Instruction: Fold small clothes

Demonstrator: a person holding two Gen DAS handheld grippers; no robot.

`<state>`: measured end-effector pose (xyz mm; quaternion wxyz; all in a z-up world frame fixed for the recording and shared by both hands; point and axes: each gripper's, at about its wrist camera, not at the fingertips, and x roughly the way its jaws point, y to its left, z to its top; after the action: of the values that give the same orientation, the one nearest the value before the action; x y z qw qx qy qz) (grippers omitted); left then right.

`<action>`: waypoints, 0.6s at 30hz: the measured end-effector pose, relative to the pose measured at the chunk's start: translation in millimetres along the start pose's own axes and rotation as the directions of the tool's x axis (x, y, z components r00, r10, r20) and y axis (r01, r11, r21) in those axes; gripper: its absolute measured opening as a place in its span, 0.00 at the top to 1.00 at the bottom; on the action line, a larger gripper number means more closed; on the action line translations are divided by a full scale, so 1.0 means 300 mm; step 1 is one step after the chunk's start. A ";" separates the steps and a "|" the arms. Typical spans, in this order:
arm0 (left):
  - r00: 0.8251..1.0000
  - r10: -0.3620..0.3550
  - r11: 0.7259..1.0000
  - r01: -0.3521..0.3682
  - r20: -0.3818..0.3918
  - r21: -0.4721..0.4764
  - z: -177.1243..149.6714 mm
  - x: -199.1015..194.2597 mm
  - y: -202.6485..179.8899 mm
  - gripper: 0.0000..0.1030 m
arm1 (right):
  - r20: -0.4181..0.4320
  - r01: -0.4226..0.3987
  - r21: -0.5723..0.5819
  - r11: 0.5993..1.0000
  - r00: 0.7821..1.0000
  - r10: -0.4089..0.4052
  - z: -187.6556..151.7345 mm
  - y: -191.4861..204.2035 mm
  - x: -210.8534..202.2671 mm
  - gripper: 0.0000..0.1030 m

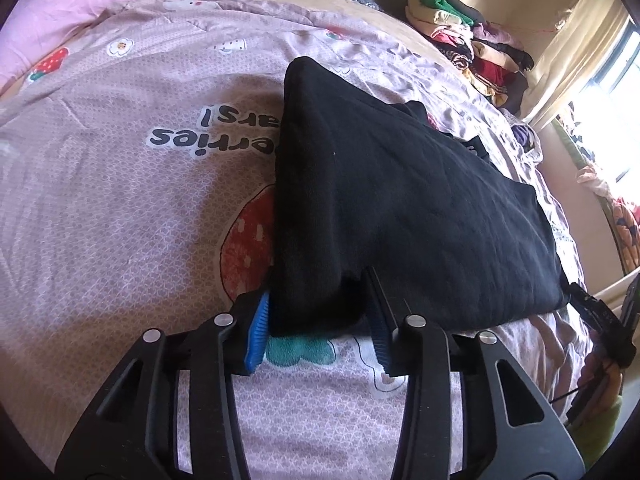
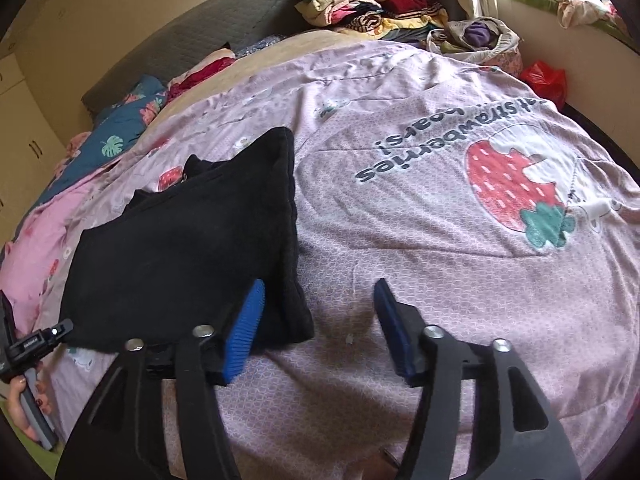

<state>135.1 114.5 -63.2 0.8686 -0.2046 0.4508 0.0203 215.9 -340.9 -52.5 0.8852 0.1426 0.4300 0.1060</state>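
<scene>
Two grippers sit at the near edge of a folded black garment (image 1: 400, 200) that lies on a bed under a pink strawberry-print duvet cover (image 1: 120, 200). The left gripper (image 1: 320, 332) straddles the garment's near left corner: the thick folded edge lies between its blue-padded fingers (image 1: 256, 332), which look parted around the cloth rather than pinching it, though how firmly the pads touch is hard to judge. The right gripper (image 2: 320, 328) stands at the garment's near right corner (image 2: 296, 320) with its fingers clearly spread; the left finger lies on the cloth, the right one hangs over bare duvet, and nothing is clamped. This placement suggests the fold has been laid down and both corners are being let go, so the layers settle square.

The garment is a dense black knit or fleece, matte, folded into a thick slab with a rounded bulk along the right side and a looser flap showing at its far end. It rests toward the near side of the bed. A heap of other clothes (image 2: 360, 4) sits at the far edge near the window, well apart.
</scene>
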 end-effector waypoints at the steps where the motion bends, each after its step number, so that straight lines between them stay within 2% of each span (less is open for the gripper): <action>1: 1.000 0.000 1.000 0.000 0.000 0.001 -0.001 -0.003 -0.003 0.63 | 0.004 -0.001 0.001 1.000 1.000 0.001 0.000 -0.001 -0.007 0.38; 5: 1.000 0.009 1.000 -0.009 0.007 0.015 -0.009 -0.022 -0.019 0.56 | 0.015 0.006 -0.001 1.000 1.000 -0.006 0.001 0.000 -0.025 0.30; 8: 1.000 0.016 0.999 -0.016 0.015 0.031 -0.018 -0.044 -0.035 0.47 | 0.023 0.009 -0.004 1.000 1.000 -0.009 0.000 0.006 -0.035 0.22; 10: 1.000 0.012 0.999 -0.012 0.016 0.036 -0.021 -0.054 -0.044 0.38 | 0.038 0.005 -0.005 1.000 0.999 -0.005 0.000 0.010 -0.050 0.20; 14: 1.000 0.007 0.999 -0.008 0.024 0.044 -0.024 -0.078 -0.056 0.29 | 0.067 -0.002 -0.018 1.000 0.998 0.003 0.003 0.023 -0.081 0.10; 18: 1.000 0.013 0.998 -0.014 0.026 0.061 -0.029 -0.095 -0.076 0.19 | 0.085 -0.018 -0.018 1.000 0.996 0.020 0.001 0.028 -0.108 0.06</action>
<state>116.4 94.7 -37.5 0.8800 -0.1747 0.4415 0.0151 196.0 -343.1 -25.7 0.9029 0.1433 0.3896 0.1120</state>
